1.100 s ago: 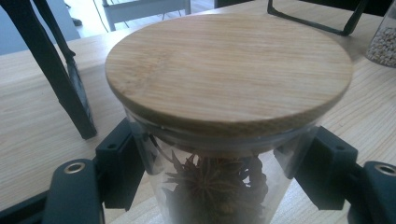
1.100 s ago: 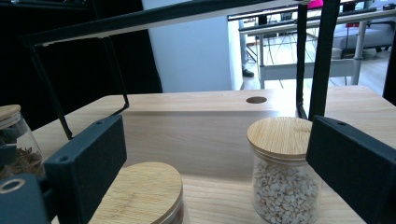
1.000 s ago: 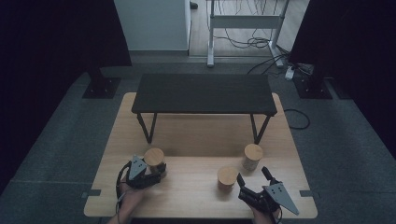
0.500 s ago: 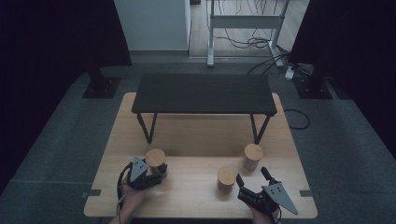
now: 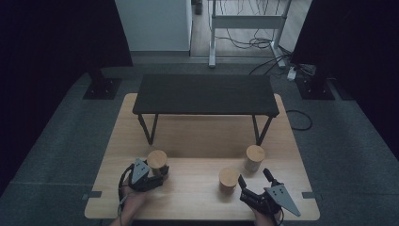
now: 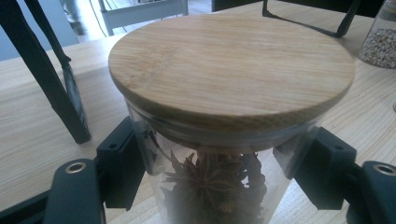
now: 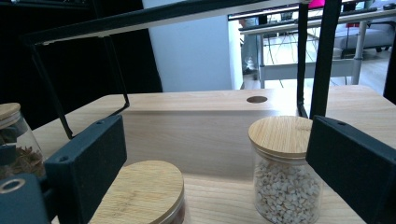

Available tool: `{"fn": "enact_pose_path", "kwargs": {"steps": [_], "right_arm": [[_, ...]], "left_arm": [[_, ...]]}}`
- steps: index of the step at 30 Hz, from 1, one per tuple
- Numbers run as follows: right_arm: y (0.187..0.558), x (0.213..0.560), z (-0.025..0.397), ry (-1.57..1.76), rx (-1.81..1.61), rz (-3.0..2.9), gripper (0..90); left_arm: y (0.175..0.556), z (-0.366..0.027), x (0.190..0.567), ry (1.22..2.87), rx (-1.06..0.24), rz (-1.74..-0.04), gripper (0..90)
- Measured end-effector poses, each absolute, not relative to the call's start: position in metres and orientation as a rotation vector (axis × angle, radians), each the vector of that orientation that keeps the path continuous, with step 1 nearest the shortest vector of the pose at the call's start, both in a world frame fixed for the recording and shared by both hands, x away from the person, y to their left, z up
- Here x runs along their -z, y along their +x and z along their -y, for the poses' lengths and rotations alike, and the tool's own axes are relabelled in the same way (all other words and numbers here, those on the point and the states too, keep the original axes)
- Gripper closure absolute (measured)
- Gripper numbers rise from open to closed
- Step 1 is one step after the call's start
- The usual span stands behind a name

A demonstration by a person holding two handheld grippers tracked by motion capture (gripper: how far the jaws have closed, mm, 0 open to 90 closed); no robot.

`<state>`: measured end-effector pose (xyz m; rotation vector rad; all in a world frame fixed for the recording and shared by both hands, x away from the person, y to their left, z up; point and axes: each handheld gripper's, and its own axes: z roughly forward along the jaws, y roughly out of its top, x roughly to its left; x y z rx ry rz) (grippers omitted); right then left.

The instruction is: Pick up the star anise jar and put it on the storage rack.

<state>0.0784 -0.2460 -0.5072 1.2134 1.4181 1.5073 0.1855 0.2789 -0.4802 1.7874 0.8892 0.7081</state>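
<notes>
A glass jar of star anise [image 5: 157,159] with a bamboo lid stands at the front left of the wooden table [image 5: 197,136]. My left gripper [image 5: 159,169] is shut on it, and in the left gripper view both pads [image 6: 123,168] press the glass of the star anise jar [image 6: 233,79] just under the lid. My right gripper [image 5: 254,176] stands open at the front right, just behind a second lidded jar [image 5: 228,178]. In the right gripper view that jar's lid [image 7: 135,191] lies low between the jaws of my right gripper [image 7: 219,149]. A jar of pale grains [image 7: 285,172] stands farther off.
A low black bench [image 5: 204,93] on thin metal legs spans the back of the table. The grain jar [image 5: 254,155] stands near its right leg. The star anise jar [image 7: 14,135] is at the far left of the right gripper view. Dark floor surrounds the table.
</notes>
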Motion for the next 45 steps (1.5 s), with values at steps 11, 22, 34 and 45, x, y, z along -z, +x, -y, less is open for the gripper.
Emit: {"fn": "enact_pose_path", "kwargs": {"steps": [11, 22, 34, 45], "right_arm": [[0.079, 0.508, 0.247, 1.217, -1.508, -1.418, 5.3], [0.079, 0.507, 0.247, 1.222, -1.504, -1.419, 5.3], [0.079, 0.508, 0.247, 1.222, -1.503, -1.418, 5.3], [0.079, 0.508, 0.247, 1.223, -1.499, -1.416, 5.3]], "left_arm": [[0.184, -0.285, 0.482, 1.745, -0.703, -0.89, 26.5], [0.183, -0.286, 0.48, 1.738, -0.697, -0.884, 26.5], [0.18, -0.288, 0.477, 1.726, -0.693, -0.878, 26.5], [0.176, -0.29, 0.473, 1.706, -0.7, -0.883, 26.5]]}}
